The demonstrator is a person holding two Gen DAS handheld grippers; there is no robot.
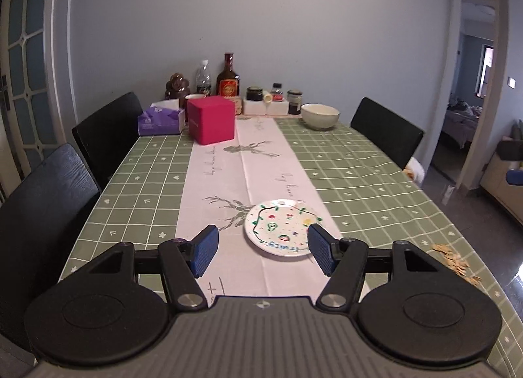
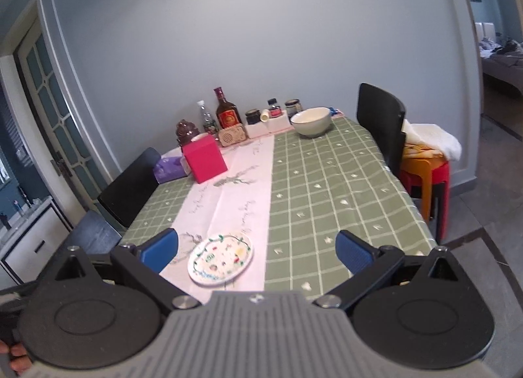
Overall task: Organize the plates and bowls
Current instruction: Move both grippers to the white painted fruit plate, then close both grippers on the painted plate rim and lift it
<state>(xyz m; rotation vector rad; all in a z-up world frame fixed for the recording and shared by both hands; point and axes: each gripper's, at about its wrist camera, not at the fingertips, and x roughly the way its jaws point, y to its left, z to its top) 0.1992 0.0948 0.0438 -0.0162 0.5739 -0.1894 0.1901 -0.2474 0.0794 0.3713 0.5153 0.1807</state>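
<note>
A white plate with a painted fruit pattern [image 1: 280, 228] lies on the white runner near the table's front edge; it also shows in the right wrist view [image 2: 221, 258]. A pale bowl [image 1: 320, 115] stands at the far right of the table, also seen in the right wrist view [image 2: 311, 121]. My left gripper [image 1: 263, 250] is open and empty, just short of the plate, its right pad at the plate's right rim. My right gripper [image 2: 256, 252] is open wide and empty, above the front edge with the plate between its fingers' lines.
The table has a green checked cloth [image 1: 359, 175]. A pink box [image 1: 211, 119], a purple tissue pack [image 1: 160, 119], bottles [image 1: 227, 78] and jars [image 1: 294, 100] stand along the far wall. Black chairs [image 1: 108, 129] flank both sides. Crumbs [image 1: 454, 260] lie near the right edge. Red and orange stools [image 2: 428, 175] stand right.
</note>
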